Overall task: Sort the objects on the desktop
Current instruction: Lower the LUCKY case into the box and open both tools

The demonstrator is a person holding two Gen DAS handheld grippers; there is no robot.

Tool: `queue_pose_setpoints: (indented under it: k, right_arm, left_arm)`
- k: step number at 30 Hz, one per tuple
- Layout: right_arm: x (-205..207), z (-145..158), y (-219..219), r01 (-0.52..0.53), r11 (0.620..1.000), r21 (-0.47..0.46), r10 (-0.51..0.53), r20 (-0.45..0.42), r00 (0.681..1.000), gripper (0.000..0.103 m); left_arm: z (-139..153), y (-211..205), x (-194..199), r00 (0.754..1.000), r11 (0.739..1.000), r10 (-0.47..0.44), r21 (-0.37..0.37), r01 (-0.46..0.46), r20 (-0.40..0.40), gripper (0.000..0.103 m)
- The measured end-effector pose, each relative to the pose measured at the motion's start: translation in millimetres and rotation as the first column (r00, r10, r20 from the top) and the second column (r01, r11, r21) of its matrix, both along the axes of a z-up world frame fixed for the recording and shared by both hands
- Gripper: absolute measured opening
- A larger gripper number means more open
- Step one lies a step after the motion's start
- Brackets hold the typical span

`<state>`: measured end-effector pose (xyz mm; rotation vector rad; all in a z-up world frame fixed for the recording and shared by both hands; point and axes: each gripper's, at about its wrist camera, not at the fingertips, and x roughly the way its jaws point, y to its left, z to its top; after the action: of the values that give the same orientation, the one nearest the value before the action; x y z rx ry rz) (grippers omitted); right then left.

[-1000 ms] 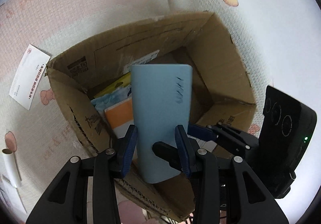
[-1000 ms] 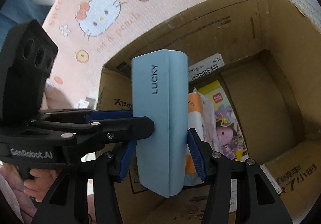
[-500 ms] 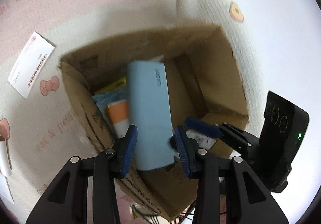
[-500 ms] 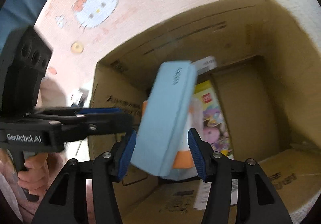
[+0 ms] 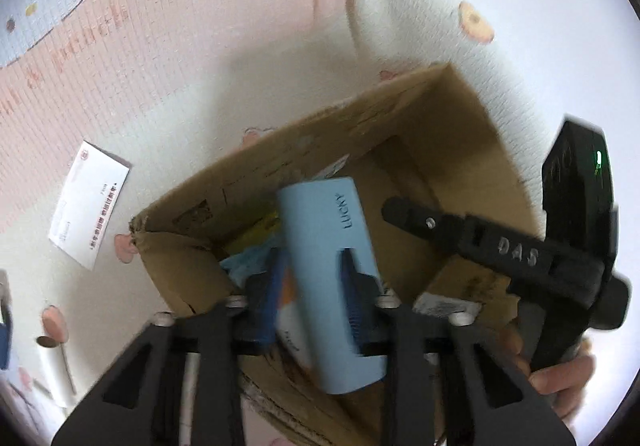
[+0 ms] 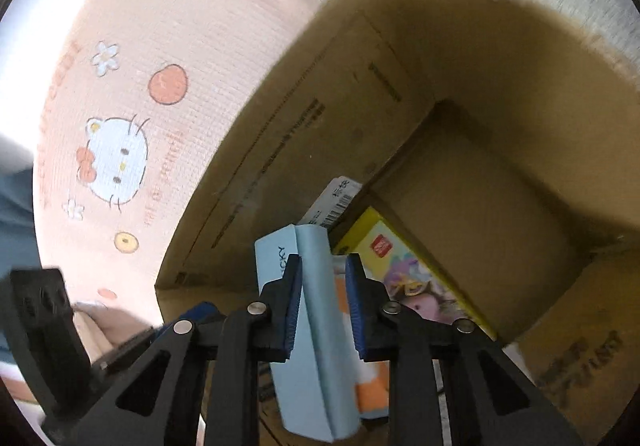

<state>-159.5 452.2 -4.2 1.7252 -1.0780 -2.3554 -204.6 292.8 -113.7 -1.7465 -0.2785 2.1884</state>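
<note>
A light blue case marked LUCKY (image 5: 320, 230) lies tilted inside the open cardboard box (image 5: 460, 134), on top of other items. My left gripper (image 5: 312, 286) hovers over the box's near edge; its jaws are closing, narrower than the case, which sits beyond them untouched. In the right wrist view the same case (image 6: 316, 366) lies below my right gripper (image 6: 323, 302). That gripper's jaws are closing too, with a gap left and nothing pinched. The box wall (image 6: 320, 106) rises behind.
A yellow toy box (image 6: 400, 258) and an orange-and-white packet (image 6: 372, 386) lie in the box. On the pink cat-print mat (image 5: 160, 46) outside it are a white paper slip (image 5: 88, 210) and a white tube (image 5: 54, 362). A hand (image 5: 560, 378) holds the right gripper's handle.
The blue case, gripped upright by both grippers a second ago, has tipped over and dropped into the box. Both pairs of jaws have narrowed, and the right gripper has rolled and moved over the box.
</note>
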Motion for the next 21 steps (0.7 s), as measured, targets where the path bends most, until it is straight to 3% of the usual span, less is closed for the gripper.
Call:
queue_pose_setpoints:
  k: [2,6,9,13,21]
  right_arm:
    - [-6,-7,-3,-0.003,1.000,-0.011,0.004,0.018,1.000,0.019]
    - [-10,-11,-7,-0.006,1.000,-0.026,0.006,0.027,1.000,0.019]
    - [-8,-19,-10,-0.032,0.994,-0.103,0.037,0.051,0.998,0.019]
    - [-5,-16,-16,-0.054,0.994,-0.091,0.058,0.042,0.997,0.019]
    - [-7,-12,-16,-0.082,0.991,-0.106,0.088,0.058,0.994,0.019]
  left_arm:
    - [-6,-2,-1,0.999,0.999,0.008,0.038,-0.010,0.031,0.013]
    - [-9,9,-1,0.999,1.000,-0.019,0.003,0.019,0.039,0.012]
    - [-15,18,4,0.994,0.997,-0.069,-0.020,0.071,0.083,0.012]
    - [-21,30,13,0.986,0.994,-0.105,-0.024,0.109,0.128,0.012]
    - [-22,35,21,0.988,0.992,-0.098,-0.073,0.107,0.115,0.012]
